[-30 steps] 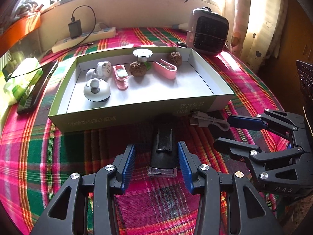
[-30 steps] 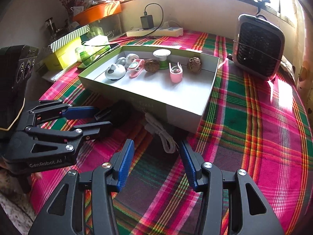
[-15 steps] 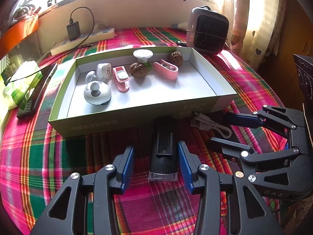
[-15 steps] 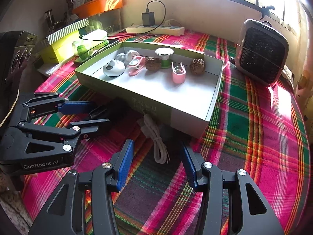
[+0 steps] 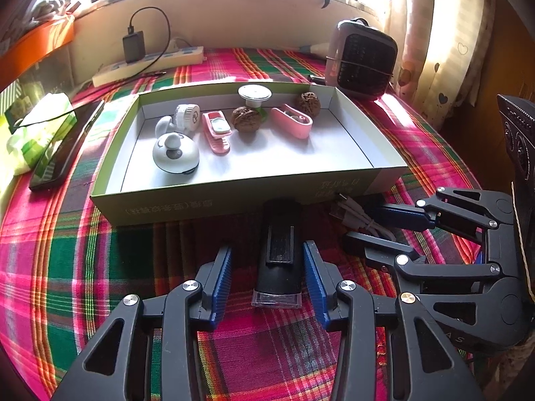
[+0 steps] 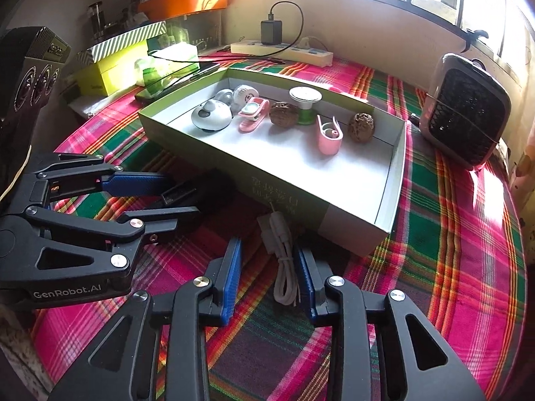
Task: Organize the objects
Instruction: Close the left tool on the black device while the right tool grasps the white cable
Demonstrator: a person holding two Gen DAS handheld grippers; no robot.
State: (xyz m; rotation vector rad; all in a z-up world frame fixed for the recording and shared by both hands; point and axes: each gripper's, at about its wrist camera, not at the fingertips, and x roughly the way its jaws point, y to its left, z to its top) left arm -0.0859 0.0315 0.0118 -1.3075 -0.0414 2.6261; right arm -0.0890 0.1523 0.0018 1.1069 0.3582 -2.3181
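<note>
Nearest to me, my right gripper (image 6: 267, 275) is closing on the bundled white cable (image 6: 284, 267), which lies on the plaid tablecloth (image 6: 451, 267) between the blue pads; the right pad looks at the cable's edge, but I see a gap on the left, so I don't count it as gripped. I judge the step in hand to be this pick, and doing it well means catching the whole bundle at its middle, so no loop slips out and drags when I lift.

My left gripper (image 5: 267, 277) stands fairly wide, closing slightly, astride the black device (image 5: 280, 254) with room on both sides; it holds nothing. That device lies lengthwise along the fingers, its far end almost against the box (image 5: 160, 205), so I should squeeze its long flanks squarely.

The cable's plug end lies just beside the box's near wall, and the two grippers are close side by side, so I judge a straight lift before any sideways travel is safest. The wall must be cleared. Beyond it, the box floor nearest me is bare; the small items, including the pink clip (image 6: 329, 138), line the far side. The fan heater (image 6: 468, 113) stands off to the right.
</note>
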